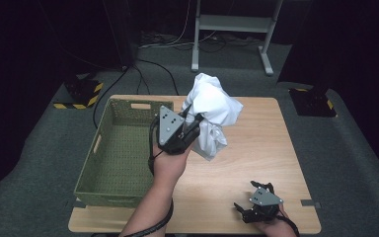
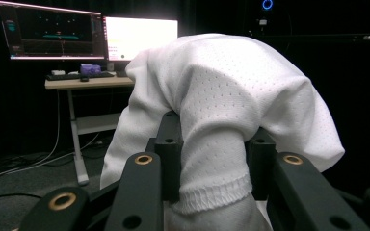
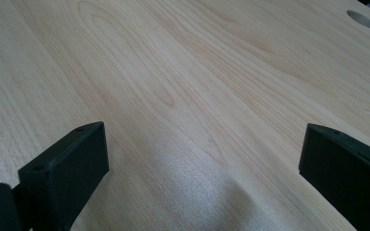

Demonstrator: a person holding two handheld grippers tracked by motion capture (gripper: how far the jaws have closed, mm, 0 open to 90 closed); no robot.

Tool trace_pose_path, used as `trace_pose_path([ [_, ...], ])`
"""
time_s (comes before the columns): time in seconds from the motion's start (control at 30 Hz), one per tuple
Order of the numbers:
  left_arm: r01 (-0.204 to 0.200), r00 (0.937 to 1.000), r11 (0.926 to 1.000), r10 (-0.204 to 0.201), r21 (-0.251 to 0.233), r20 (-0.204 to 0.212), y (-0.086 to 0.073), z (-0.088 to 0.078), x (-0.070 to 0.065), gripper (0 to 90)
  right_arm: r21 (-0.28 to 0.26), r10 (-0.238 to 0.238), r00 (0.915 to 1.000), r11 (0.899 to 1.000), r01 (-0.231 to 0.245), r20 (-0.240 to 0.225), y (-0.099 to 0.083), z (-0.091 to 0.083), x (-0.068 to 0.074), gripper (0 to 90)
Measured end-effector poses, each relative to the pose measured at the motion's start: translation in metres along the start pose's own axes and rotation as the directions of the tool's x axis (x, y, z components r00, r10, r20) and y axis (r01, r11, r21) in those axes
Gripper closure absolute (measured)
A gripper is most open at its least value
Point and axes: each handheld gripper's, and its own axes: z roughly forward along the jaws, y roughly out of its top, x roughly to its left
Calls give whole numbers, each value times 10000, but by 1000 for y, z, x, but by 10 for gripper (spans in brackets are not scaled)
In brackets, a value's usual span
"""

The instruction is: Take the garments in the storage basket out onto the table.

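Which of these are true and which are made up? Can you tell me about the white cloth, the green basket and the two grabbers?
1. The left gripper holds the white cloth up off the table. True.
2. The white cloth lies inside the green basket. False: it hangs in the air beside the basket.
3. The right gripper is open with nothing in it. True.
4. The right gripper is pinching the cloth too. False: it rests low over bare wood, away from the cloth.

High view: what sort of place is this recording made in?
Probably a lab or recording studio: black surroundings, cables across grey carpet, hazard-striped stand bases, and monitors on a desk behind the wooden table.
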Motion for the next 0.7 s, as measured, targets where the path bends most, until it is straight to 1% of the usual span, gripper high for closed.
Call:
trace_pose_path([
  [0.43, -7, 9997, 9999, 4, 149, 226, -5, 10, -9, 674, -2, -16, 10000, 10000, 16, -13, 0, 0, 0, 29],
  [0.7, 13, 9996, 9996, -21, 280, 272, -11, 16, -14, 674, -20, -17, 10000, 10000, 17, -25, 0, 0, 0, 29],
])
